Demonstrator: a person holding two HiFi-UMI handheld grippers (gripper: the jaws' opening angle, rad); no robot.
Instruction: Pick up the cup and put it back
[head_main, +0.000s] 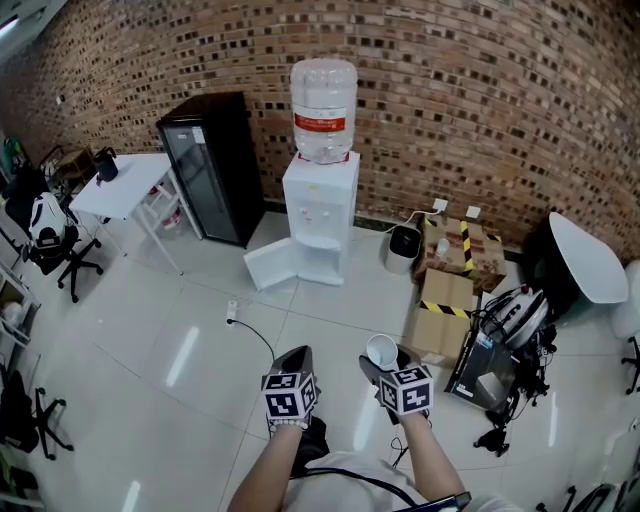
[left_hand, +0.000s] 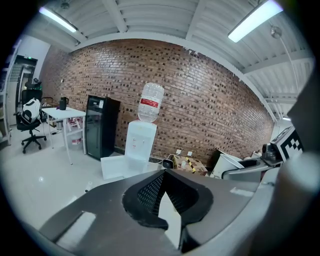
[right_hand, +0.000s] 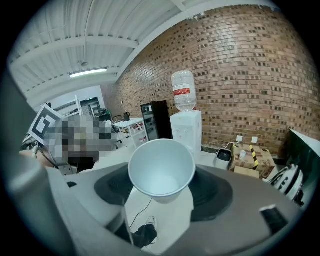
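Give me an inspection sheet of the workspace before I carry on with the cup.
Surface: glossy white tiled floor; no worktop beneath the grippers.
Job's things: white cup, upright, looks empty, held in the air.
Clutter: cardboard boxes with striped tape and a small white bin at right.
Grippers: right gripper jaws closed on the cup; left gripper jaws together, nothing between them.
Cables: black cable lies on the floor ahead of the left gripper.
Surroundings: water dispenser, black fridge and white table along the brick wall.
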